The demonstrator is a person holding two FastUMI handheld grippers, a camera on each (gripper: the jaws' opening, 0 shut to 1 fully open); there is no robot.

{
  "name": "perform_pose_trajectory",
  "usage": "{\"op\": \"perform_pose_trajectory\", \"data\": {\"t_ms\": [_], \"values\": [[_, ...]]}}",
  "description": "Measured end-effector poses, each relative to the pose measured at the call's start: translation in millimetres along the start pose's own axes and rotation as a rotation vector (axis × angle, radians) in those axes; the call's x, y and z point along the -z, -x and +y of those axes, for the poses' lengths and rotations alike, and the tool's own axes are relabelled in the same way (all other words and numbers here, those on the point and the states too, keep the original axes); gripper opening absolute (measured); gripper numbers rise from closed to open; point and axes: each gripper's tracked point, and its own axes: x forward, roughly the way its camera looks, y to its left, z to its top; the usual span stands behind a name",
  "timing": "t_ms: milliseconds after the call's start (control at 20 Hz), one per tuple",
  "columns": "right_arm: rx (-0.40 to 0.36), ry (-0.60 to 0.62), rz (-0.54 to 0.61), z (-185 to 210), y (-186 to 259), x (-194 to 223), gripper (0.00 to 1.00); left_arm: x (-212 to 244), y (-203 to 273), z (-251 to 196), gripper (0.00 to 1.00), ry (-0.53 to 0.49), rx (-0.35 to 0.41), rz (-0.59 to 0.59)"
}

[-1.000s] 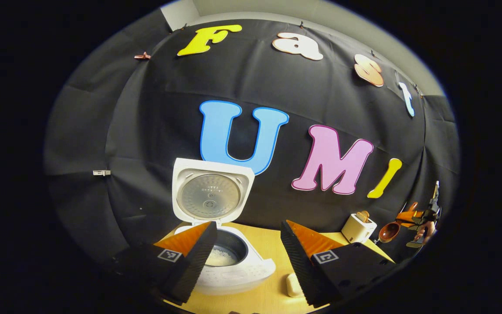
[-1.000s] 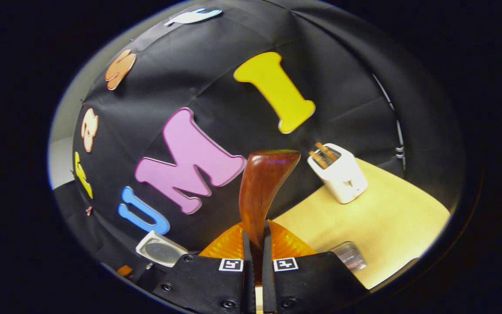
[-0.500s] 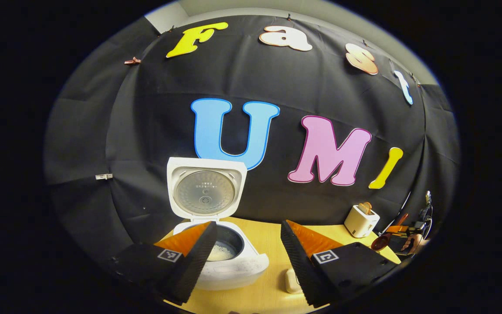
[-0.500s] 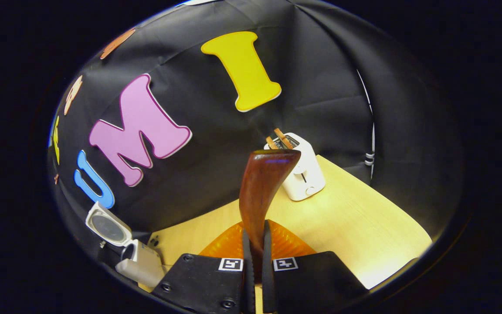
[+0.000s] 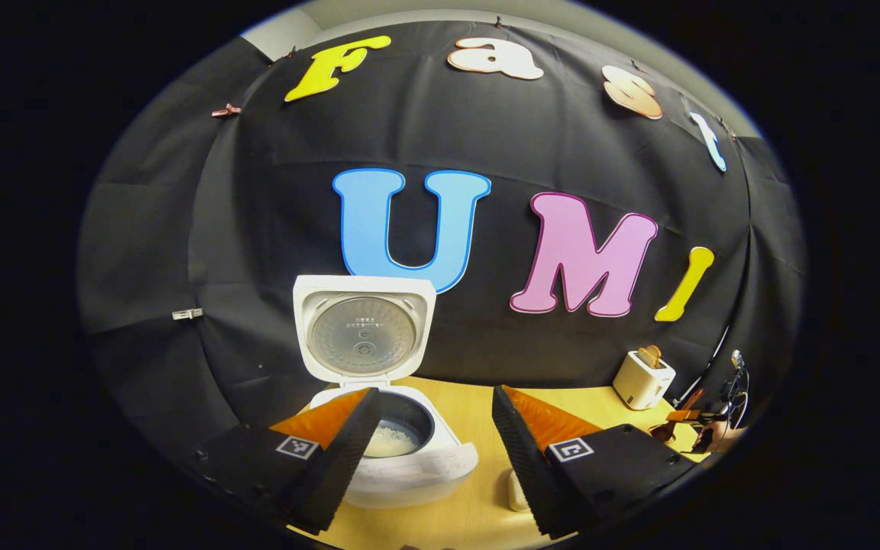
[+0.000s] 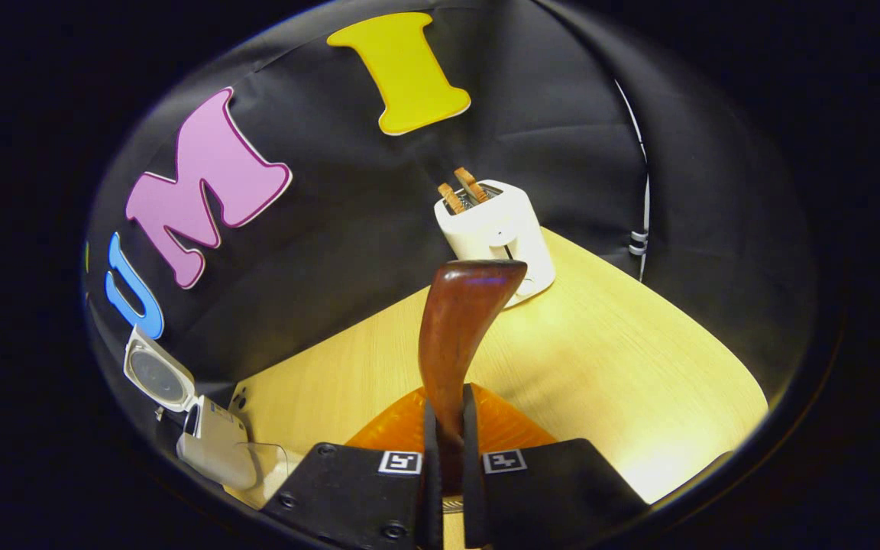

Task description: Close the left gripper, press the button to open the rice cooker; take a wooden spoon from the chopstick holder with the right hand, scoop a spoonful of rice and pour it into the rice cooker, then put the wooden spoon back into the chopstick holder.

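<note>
The white rice cooker [image 5: 409, 466] stands on the table with its lid [image 5: 363, 332] up and white rice [image 5: 390, 441] in the pot. My left gripper [image 5: 436, 416] hovers open just in front of it, holding nothing. My right gripper [image 6: 444, 428] is shut on the handle of the dark wooden spoon [image 6: 459, 328], whose bowl points up and away. Beyond the spoon's tip stands the white chopstick holder [image 6: 493, 229] with wooden pieces sticking out of its top. In the left gripper view the holder [image 5: 642, 378] is at the far right, with the right gripper [image 5: 703, 431] just below it.
The pale wooden table [image 6: 600, 359] stretches between the holder and the rice cooker [image 6: 211, 439], which lies far to the left in the right gripper view. A small cream object [image 5: 516, 493] lies on the table beside the cooker, half hidden by a left finger.
The right gripper with the spoon has tipped downward and swung toward the holder, which now sits above the spoon's tip. Seen from the left gripper, it has sunk lower. The left gripper barely shifted.
</note>
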Motion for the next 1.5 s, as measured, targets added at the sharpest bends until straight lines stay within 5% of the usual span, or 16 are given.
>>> {"op": "perform_pose_trajectory", "data": {"t_ms": [600, 650, 700, 750, 800, 900, 950, 1000, 1150, 1500], "values": [[0.063, 0.105, -0.093, 10.2, 60.0, -49.7, 0.31, -5.9, -15.5, 0.9, 0.93, 0.03, 0.047, -0.04], [0.064, 0.12, -0.105, 14.4, 67.4, -54.4, 0.21, -6.2, -16.7, 0.5, 0.93, 0.033, 0.053, -0.044], [0.058, 0.127, -0.113, 17.5, 72.6, -57.5, 0.21, -7.9, -18.1, 0.4, 0.93, 0.033, 0.06, -0.05], [0.055, 0.132, -0.109, 19.8, 76.1, -57.0, 0.33, -7.4, -20.1, 0.1, 0.93, 0.034, 0.068, -0.054], [0.063, 0.14, -0.106, 17.5, 76.8, -56.1, 0.22, -8.7, -21.1, 0.5, 0.93, 0.038, 0.074, -0.057], [0.075, 0.141, -0.094, 16.8, 77.2, -52.2, 0.34, -9.7, -23.4, 1.6, 0.93, 0.044, 0.08, -0.062], [0.077, 0.139, -0.098, 18.7, 78.2, -52.2, 0.22, -10.2, -22.6, 2.0, 0.93, 0.046, 0.085, -0.065], [0.078, 0.139, -0.102, 20.6, 77.9, -52.2, 0.38, -10.8, -21.7, 2.4, 0.93, 0.045, 0.088, -0.066], [0.082, 0.133, -0.136, 25.5, 82.7, -63.4, 0.37, -11.9, -17.6, 9.3, 0.93, 0.047, 0.085, -0.071], [-0.01, 0.184, -0.264, 87.9, 132.0, -111.9, 0.37, -26.1, -17.9, 24.4, 0.93, 0.061, 0.071, -0.113]]}}
